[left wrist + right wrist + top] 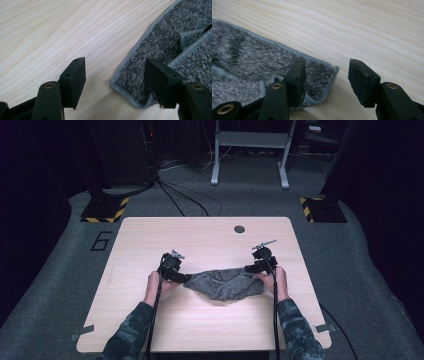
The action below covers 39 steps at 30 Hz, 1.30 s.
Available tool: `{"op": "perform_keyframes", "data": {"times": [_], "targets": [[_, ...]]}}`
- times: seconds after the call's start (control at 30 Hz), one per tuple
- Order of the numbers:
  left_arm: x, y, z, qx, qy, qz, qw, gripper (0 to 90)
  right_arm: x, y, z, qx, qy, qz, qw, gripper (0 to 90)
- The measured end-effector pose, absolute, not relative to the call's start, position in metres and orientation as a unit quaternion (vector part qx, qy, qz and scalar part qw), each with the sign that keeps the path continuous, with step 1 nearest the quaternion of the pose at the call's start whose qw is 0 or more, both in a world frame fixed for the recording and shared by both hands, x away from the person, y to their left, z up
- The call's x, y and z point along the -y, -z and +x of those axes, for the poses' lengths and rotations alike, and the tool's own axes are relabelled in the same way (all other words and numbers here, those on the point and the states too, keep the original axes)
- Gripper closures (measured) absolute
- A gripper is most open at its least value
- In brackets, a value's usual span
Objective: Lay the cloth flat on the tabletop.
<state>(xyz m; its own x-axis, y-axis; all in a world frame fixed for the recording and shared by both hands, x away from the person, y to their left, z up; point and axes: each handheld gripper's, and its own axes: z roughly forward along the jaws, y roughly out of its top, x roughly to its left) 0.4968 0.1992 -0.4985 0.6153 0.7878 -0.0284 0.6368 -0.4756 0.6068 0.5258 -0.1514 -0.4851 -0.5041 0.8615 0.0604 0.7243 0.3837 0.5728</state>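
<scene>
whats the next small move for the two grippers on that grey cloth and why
Probably close both at once. The left gripper and right gripper are each open, jaws straddling an end corner of the grey cloth, which lies rumpled on the table. Each corner edge sits between the jaws, so closing should pinch both ends for spreading or folding.

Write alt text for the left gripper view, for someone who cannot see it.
A corner of a grey knitted cloth with a stitched pale hem lies on a light wooden table. The left tongs stand open over it, one black jaw above bare wood, the other over the cloth's edge.
</scene>
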Motion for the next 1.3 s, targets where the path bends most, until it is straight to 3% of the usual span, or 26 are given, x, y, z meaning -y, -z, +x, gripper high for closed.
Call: {"op": "perform_keyframes", "data": {"times": [0.4,0.63,0.67,0.83,0.87,1.03,1.3], "targets": [[-0.194,0.507,0.494,-0.406,-0.134,0.859,0.28,32.5,0.149,0.499,0.528,-0.831,-0.248,0.482,0.124,44.6],[-0.191,0.507,0.488,-0.396,-0.14,0.86,0.289,46.8,0.147,0.498,0.527,-0.842,-0.241,0.466,0.129,53.8],[-0.189,0.507,0.486,-0.391,-0.137,0.863,0.29,50.4,0.146,0.498,0.526,-0.843,-0.243,0.462,0.125,59.2],[-0.187,0.506,0.484,-0.388,-0.137,0.864,0.292,58.7,0.145,0.498,0.524,-0.842,-0.247,0.463,0.122,68.9],[-0.186,0.505,0.483,-0.383,-0.135,0.866,0.292,65.1,0.145,0.497,0.524,-0.844,-0.246,0.461,0.118,74.0],[-0.185,0.506,0.481,-0.381,-0.135,0.864,0.3,81.0,0.144,0.497,0.524,-0.845,-0.248,0.461,0.106,84.2],[-0.192,0.503,0.478,-0.383,-0.135,0.857,0.319,86.3,0.151,0.493,0.511,-0.833,-0.288,0.456,0.12,86.5]]}}
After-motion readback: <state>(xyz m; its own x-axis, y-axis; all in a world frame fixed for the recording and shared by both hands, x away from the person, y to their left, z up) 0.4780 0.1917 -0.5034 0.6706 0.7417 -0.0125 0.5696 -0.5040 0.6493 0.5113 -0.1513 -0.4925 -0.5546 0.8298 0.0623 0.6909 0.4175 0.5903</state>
